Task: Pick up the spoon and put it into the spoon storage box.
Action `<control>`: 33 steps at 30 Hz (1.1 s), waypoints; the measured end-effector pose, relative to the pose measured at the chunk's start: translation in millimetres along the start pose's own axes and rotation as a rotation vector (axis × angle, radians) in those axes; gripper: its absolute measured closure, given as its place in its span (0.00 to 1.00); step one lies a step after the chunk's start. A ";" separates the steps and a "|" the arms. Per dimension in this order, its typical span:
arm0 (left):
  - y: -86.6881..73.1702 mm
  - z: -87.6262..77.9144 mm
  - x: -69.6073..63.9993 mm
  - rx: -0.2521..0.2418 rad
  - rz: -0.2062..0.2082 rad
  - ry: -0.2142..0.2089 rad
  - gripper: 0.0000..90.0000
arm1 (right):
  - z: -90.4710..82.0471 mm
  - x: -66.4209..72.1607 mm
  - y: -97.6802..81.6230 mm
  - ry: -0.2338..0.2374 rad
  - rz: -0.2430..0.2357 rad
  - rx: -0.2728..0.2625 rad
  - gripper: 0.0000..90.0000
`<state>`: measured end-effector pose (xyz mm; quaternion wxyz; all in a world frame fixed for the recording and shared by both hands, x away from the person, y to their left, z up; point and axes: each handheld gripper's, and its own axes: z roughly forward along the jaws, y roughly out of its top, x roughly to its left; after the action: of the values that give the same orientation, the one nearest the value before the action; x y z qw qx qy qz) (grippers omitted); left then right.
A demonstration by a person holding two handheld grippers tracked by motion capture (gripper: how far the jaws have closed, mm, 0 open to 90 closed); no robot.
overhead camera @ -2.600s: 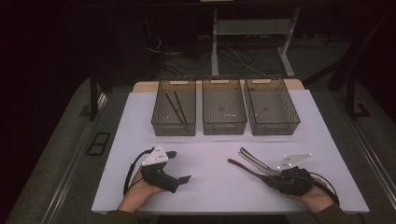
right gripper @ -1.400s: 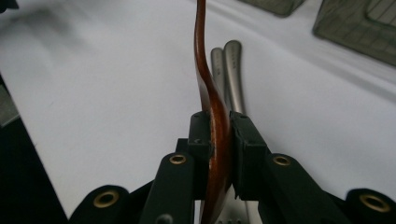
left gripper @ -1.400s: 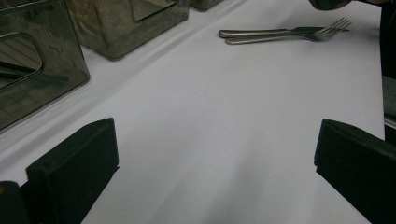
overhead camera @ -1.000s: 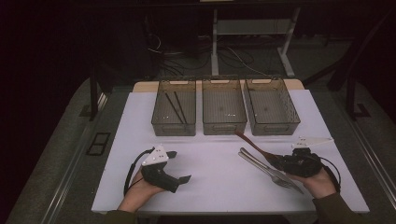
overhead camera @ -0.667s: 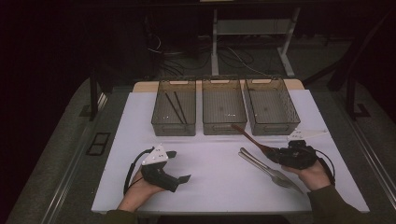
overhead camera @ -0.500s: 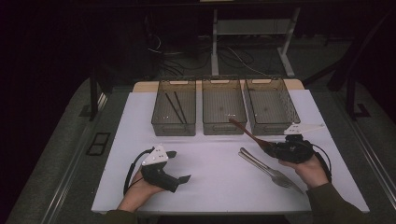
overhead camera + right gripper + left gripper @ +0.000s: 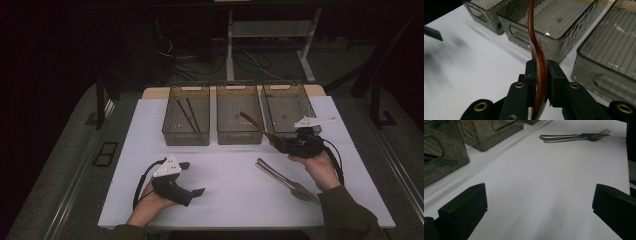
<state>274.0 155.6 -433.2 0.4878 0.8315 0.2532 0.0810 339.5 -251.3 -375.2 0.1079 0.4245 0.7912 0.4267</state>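
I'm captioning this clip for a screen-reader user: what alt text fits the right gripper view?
The right gripper has its two black jaws shut on a reddish-brown wooden utensil, whose handle points away over the middle bin of three smoky clear plastic bins on a white table.

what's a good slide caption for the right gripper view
Right gripper clamps a brown wooden spoon edge-on, its handle pointing over the middle bin.

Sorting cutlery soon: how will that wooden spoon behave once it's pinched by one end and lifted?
The wooden spoon probably stays stiff: it juts straight out, unsagging, from the right gripper. Likely light, held at one end. Its glossy, curved surface might slip or pivot between the pads.
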 end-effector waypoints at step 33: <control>1.3 0.0 -1.9 -0.012 0.005 -0.013 0.00 | 89.0 -13.5 78.2 -0.117 0.083 0.043 0.89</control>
<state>272.8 154.1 -431.8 0.4942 0.8296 0.2477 0.0784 440.6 -188.2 -372.3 0.1272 0.4834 0.7742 0.3883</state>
